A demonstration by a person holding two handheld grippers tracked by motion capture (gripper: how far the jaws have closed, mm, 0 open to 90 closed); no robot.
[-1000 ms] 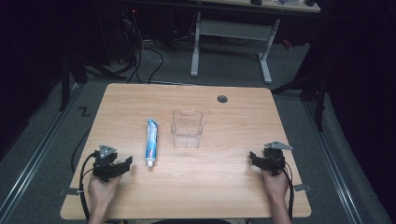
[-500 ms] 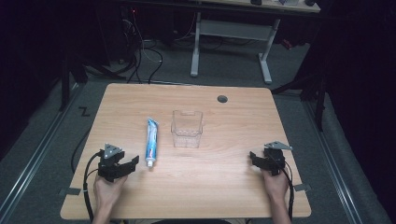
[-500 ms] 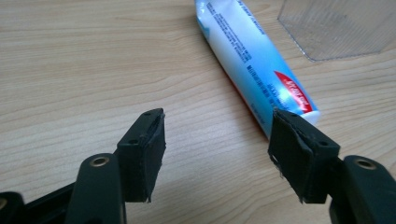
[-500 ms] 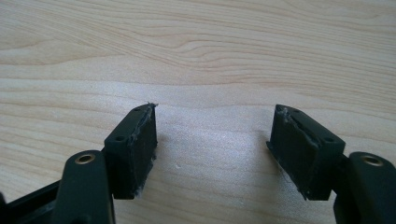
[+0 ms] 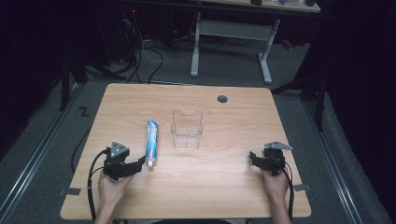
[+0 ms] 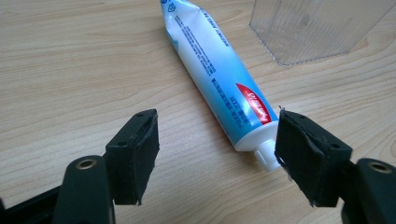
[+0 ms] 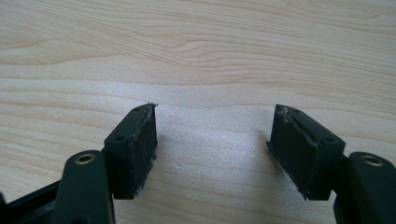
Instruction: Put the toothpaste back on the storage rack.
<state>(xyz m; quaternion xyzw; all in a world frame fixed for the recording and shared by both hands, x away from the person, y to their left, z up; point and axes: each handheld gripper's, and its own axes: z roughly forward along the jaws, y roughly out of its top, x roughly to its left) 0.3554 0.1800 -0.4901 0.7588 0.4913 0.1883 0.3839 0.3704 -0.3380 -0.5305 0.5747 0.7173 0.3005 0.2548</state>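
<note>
A blue and white toothpaste tube [image 5: 152, 142] lies flat on the wooden table, cap toward the person. A clear plastic box [image 5: 187, 129] stands upright just right of it. My left gripper [image 5: 138, 164] is open at the front left, its tips just short of the cap. In the left gripper view the tube [image 6: 215, 74] runs up from between the jaws, its white cap beside the right jaw, with the clear box [image 6: 313, 25] at the top right. My right gripper [image 5: 253, 157] rests at the front right, open over bare wood [image 7: 212, 135].
The table [image 5: 233, 186] has a round cable hole [image 5: 222, 98] near its far edge. Beyond it stand a desk frame [image 5: 231, 32] and cables on a dark floor. A black cable trails from each gripper toward the front edge.
My left gripper has slid right and forward toward the tube's cap end. The right gripper, tube and box have stayed in place.
</note>
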